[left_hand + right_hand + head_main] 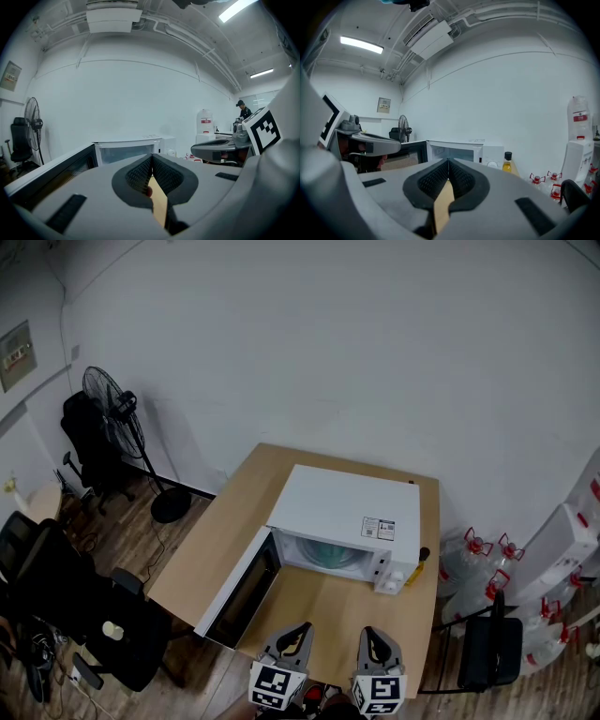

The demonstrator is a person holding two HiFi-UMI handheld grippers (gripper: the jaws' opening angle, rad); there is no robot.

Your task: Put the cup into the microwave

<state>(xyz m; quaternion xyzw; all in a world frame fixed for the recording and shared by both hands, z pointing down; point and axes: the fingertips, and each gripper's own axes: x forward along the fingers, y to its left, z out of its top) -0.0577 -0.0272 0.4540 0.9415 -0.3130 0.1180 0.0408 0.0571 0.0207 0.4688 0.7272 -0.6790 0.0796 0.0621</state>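
The white microwave (352,512) stands on the wooden table (234,512) with its door (246,589) swung open to the left. Inside the cavity sits a pale green cup (330,554). Both grippers hover over the table's near edge, in front of the microwave and apart from it. My left gripper (298,629) is shut with nothing held, its fingertips meeting (151,157). My right gripper (373,634) is also shut and empty (448,161). The open microwave (126,152) shows ahead in the left gripper view, and the microwave (454,151) also in the right gripper view.
A small bottle of yellow liquid (417,565) stands by the microwave's right front corner, the bottle (507,164) also showing in the right gripper view. Water jugs (483,568) crowd the floor at right. A standing fan (117,409) and black chairs (56,577) are at left.
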